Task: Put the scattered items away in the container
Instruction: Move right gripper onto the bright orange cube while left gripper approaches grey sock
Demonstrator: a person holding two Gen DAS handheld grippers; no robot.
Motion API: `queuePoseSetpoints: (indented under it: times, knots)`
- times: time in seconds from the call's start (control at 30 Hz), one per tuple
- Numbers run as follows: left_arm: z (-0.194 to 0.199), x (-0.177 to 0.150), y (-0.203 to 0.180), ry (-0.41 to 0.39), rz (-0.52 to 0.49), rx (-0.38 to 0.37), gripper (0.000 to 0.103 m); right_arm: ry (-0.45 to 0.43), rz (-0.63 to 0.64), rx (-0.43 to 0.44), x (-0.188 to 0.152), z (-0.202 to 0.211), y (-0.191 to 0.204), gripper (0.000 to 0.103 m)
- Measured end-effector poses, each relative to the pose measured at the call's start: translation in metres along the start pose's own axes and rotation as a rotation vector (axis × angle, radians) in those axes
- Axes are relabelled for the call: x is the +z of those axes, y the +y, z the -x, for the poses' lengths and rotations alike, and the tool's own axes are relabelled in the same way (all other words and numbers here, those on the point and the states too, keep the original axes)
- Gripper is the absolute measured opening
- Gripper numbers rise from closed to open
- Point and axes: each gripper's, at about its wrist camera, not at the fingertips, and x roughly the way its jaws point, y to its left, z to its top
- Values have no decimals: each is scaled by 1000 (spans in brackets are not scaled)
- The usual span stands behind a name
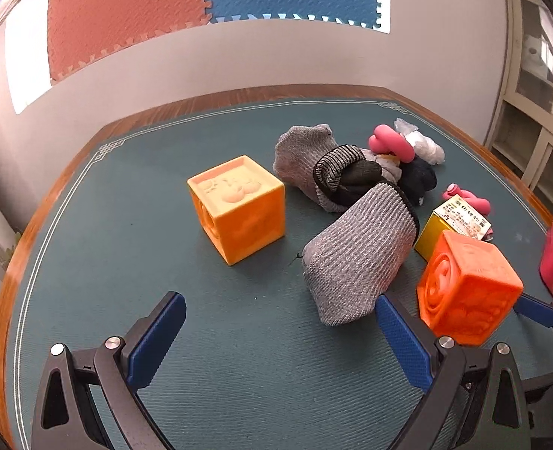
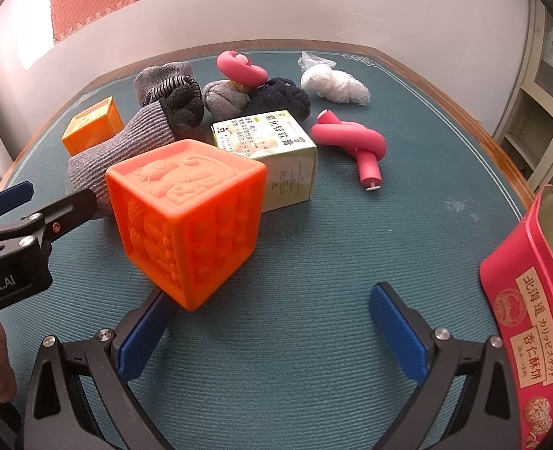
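Right gripper point(image 2: 272, 332): jaws spread wide, empty; orange cube point(image 2: 186, 221) just beside its left finger. Left gripper point(image 1: 280, 341): jaws spread wide, empty, grey sock point(image 1: 359, 255) just ahead. Advice: centre jaws squarely on cube faces before closing. Container point(image 2: 520, 318): right counter point(image 2: 314, 262) edge.

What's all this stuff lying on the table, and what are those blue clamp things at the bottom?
Embossed cubes: 2; orange near the front, yellow-orange far left.
Socks: a pile, grey and dark, table middle.
Carton: 1, white and green, behind the orange cube.
Knotted foam rollers: 2, pink; one right of the carton, one on the sock pile.
Plastic bag: 1, white, far back.
Container: 1, pink, right edge.
Table: teal mat, wooden rim.
Left tool: blue pads, open, empty.
Right tool: blue pads, open, empty.
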Motion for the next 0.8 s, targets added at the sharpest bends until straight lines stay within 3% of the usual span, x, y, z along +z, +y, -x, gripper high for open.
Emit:
queuePoseSetpoints:
  times: [0.2, 0.5, 0.67, 0.8]
  knots:
    - [4, 7, -4, -2, 8, -9, 102, -50, -60, 145, -2, 11, -12, 103]
    - [18, 14, 11, -14, 32, -35, 102, -121, -28, 195, 0, 25, 2, 103]
    - [17, 19, 13, -1, 23, -26, 102, -87, -55, 258, 5, 15, 4, 93]
    - [13, 18, 14, 1, 37, -35, 102, -87, -26, 261, 4, 11, 14, 81]
